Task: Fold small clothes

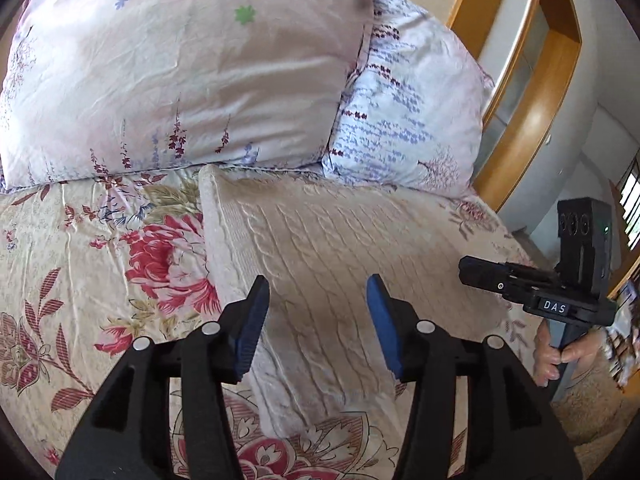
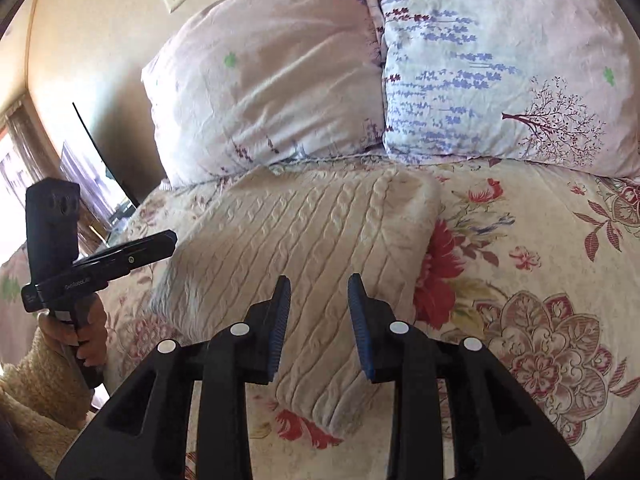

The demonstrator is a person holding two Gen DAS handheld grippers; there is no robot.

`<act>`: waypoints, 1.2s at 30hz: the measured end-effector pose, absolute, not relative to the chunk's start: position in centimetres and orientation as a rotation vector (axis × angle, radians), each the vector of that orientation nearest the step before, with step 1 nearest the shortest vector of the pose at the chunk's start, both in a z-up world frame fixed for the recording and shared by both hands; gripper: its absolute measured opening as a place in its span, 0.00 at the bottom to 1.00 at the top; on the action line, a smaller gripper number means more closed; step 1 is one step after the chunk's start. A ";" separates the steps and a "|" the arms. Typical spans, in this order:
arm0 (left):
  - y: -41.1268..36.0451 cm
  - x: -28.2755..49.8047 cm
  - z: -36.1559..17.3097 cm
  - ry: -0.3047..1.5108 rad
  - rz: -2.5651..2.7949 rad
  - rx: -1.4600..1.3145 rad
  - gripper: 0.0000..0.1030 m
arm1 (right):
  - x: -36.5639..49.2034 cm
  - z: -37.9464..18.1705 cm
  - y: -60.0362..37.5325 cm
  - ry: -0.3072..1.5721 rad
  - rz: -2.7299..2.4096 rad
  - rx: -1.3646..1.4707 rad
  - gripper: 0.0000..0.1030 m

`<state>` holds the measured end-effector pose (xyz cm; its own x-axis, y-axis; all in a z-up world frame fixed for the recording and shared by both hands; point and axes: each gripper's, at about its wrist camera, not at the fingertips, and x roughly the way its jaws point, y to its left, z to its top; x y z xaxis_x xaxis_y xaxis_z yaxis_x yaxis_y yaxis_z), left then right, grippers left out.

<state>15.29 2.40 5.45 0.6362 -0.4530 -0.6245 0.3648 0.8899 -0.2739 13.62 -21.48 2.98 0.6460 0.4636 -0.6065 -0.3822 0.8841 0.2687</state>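
Cream knit garment (image 1: 320,248) lies folded | left gripper (image 1: 318,292) fingers parted, empty | right gripper (image 2: 319,292) likewise

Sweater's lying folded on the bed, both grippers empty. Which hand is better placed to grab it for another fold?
Roughly even. Left gripper hangs open over the cream knit sweater, near its left edge; right gripper hangs open over its right side. Neither touches it.

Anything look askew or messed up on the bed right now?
Nothing stands out. The cream knit garment lies folded flat on the floral bedspread, edges fairly straight, in front of two pillows. Both grippers are open, holding nothing.
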 end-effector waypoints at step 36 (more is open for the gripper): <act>4.5 8.0 1.9 0.793 -0.115 -0.071 0.98 | 5.8 1.7 -21.2 0.615 0.093 0.086 0.99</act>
<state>7.99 4.48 1.85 0.6963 -0.1292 -0.7060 0.0762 0.9914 -0.1063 5.76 -21.18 1.70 0.8126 0.1128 -0.5719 -0.0614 0.9922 0.1086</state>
